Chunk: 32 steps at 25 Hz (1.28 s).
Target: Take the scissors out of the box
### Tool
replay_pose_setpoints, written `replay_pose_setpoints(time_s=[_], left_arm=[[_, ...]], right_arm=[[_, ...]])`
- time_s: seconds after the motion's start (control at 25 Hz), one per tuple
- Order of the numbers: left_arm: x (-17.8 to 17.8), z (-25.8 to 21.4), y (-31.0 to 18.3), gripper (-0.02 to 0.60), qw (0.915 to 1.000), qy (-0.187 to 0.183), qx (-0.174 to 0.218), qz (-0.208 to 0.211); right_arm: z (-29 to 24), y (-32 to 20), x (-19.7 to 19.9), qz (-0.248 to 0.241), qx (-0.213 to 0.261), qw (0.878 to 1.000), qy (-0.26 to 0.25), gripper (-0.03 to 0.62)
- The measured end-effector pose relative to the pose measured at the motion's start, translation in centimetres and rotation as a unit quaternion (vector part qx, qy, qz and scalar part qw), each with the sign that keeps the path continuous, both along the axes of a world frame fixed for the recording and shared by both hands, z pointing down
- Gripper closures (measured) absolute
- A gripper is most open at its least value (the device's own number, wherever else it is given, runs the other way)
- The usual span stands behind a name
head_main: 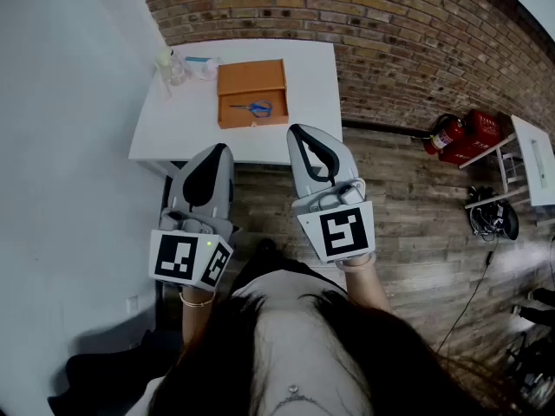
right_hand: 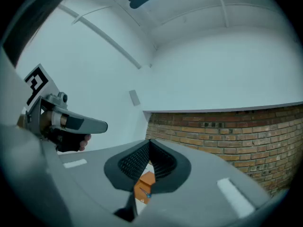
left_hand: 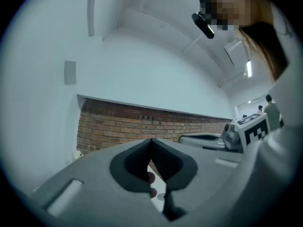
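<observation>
Blue-handled scissors (head_main: 255, 107) lie in an open orange box (head_main: 251, 92) on a white table (head_main: 314, 85) ahead. My left gripper (head_main: 222, 148) and right gripper (head_main: 296, 130) hang side by side in the air, short of the table's near edge. Both have their jaws shut with nothing between them. In the right gripper view the box (right_hand: 144, 187) with the scissors (right_hand: 146, 194) shows through the gap below the shut jaws of that gripper (right_hand: 149, 142). The left gripper (left_hand: 152, 141) faces a brick wall.
A clear bottle (head_main: 174, 66) and small items stand at the table's back left. The grey wall (head_main: 61, 102) runs along the left. Red fire extinguishers (head_main: 460, 135) and a white shelf (head_main: 531, 159) stand on the wooden floor at the right.
</observation>
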<state>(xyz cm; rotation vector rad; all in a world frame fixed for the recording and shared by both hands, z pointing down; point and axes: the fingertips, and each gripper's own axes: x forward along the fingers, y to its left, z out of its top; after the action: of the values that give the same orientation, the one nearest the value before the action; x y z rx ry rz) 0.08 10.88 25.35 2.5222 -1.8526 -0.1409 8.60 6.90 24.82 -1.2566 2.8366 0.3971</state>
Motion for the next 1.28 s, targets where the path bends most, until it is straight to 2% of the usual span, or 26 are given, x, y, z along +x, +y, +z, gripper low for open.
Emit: replay_pose_setpoints(time_s=[0.16, 0.4, 0.84, 1.28], left_arm=[[-2.3, 0.3, -1.4, 0.580, 1.0000, 0.000, -0.003, 0.007], [-5.1, 0.9, -3.6, 0.580, 0.9997, 0.006, -0.009, 0.021], [-8.4, 1.5, -5.6, 0.580, 0.9990, 0.016, -0.018, 0.037], [-8.7, 2.4, -7.6, 0.580, 0.9988, 0.017, -0.029, 0.036]], right_arm=[[0.6, -1.3, -1.8, 0.009, -0.016, 1.000, -0.004, 0.591], [0.1, -2.8, -3.8, 0.009, -0.031, 0.998, -0.050, 0.591], [0.8, -4.3, -6.6, 0.010, -0.047, 0.998, -0.046, 0.590], [2.3, -7.0, -6.5, 0.030, -0.059, 0.997, -0.026, 0.589]])
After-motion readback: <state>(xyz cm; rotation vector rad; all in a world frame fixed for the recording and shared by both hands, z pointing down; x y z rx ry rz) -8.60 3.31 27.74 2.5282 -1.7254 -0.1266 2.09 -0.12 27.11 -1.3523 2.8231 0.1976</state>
